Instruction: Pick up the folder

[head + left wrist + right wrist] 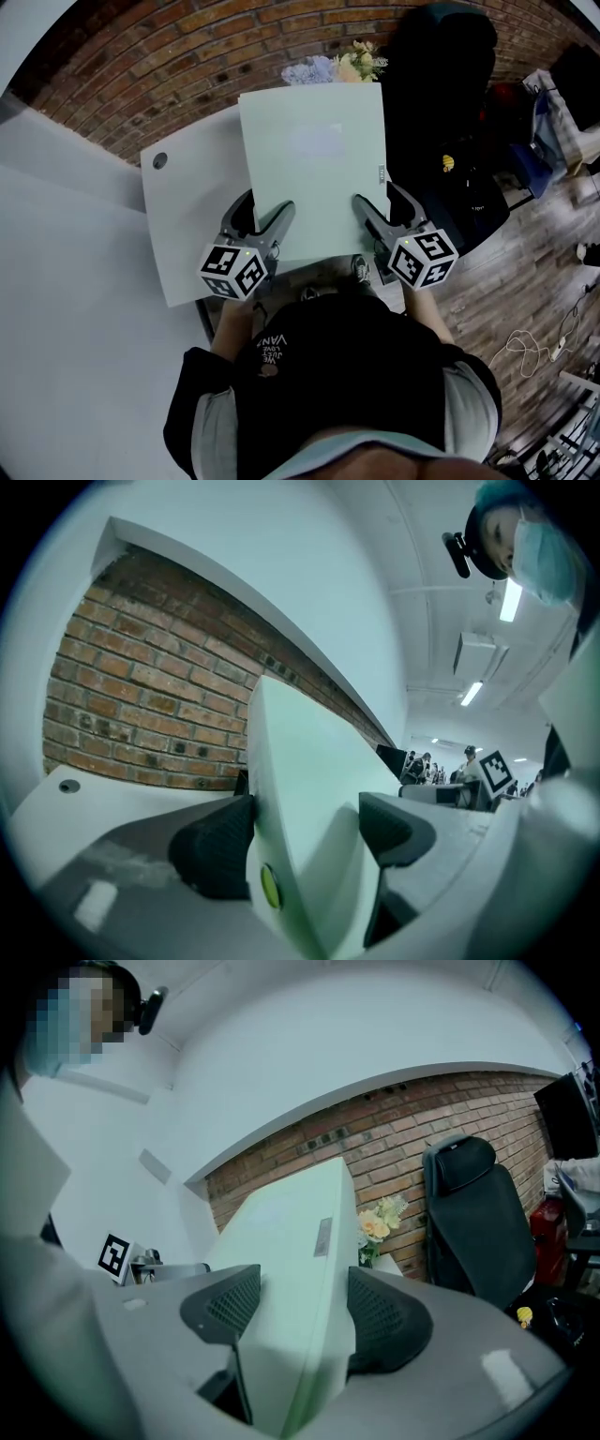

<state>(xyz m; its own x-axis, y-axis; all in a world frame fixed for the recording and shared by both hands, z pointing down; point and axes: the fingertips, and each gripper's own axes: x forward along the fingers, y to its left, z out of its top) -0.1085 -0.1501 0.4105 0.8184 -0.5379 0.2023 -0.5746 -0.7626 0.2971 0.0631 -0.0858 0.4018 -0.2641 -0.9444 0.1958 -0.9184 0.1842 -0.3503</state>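
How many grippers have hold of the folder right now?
2. The left gripper clamps the folder near its near-left corner; the right gripper clamps it near its near-right corner.

Folder [314,159] above table [183,225]
Left gripper [265,214] at its left edge, right gripper [380,202] at its right; flowers [349,64] ahead of both, chair [441,84] right of the right gripper.
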